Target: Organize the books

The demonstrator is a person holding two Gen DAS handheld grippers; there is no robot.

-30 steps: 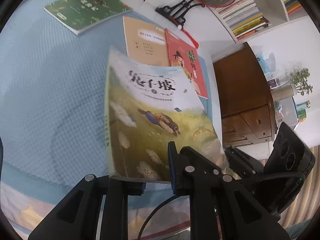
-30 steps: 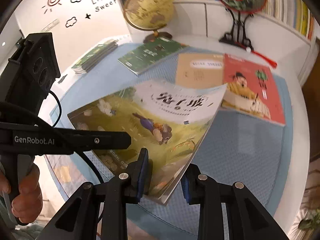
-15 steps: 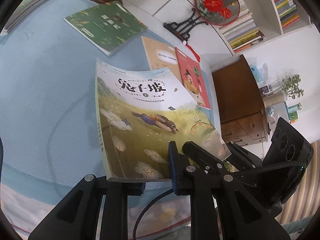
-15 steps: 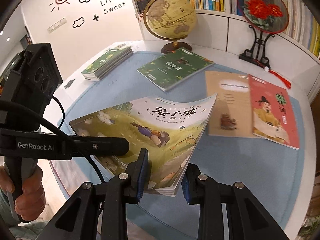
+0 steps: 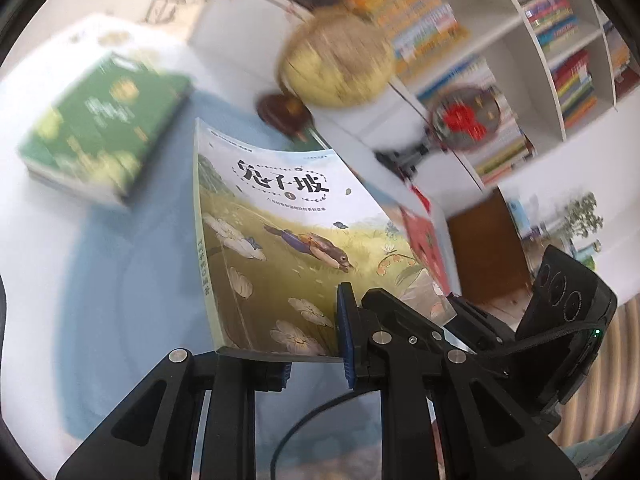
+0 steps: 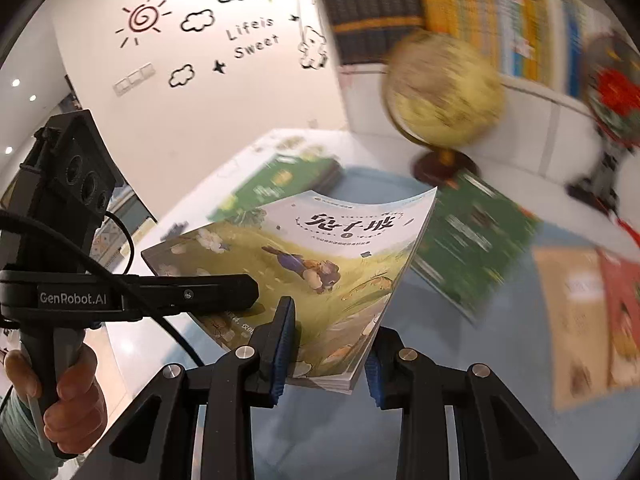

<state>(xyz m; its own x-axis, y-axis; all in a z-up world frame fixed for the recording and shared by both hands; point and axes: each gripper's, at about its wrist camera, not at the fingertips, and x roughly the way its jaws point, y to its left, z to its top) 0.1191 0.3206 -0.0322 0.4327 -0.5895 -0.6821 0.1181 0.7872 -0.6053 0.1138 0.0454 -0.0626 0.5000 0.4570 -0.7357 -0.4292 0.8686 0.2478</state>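
Both tongs, left (image 5: pixel 314 354) and right (image 6: pixel 326 360), pinch the rabbit book's (image 5: pixel 296 248) near edge above the table.

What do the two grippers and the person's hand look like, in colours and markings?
Both the left gripper and the right gripper are black with blue pads and silver screws. "GenRobot.AI" is printed in white on the left one, beside a black cable. The hand is bare.

Motion blur smears the globe (image 5: pixel 340 60), so nothing on its surface reads. The green book stack (image 5: pixel 100 132) on the counter is blurred too, titles illegible. The rabbit book (image 6: pixel 312 272) hides part of the single green book (image 6: pixel 476 244) behind it. The orange book (image 6: pixel 576 320) and red book (image 6: pixel 624 312) run blurred toward the right edge. The shelf spines (image 5: pixel 572 32) cannot be read.
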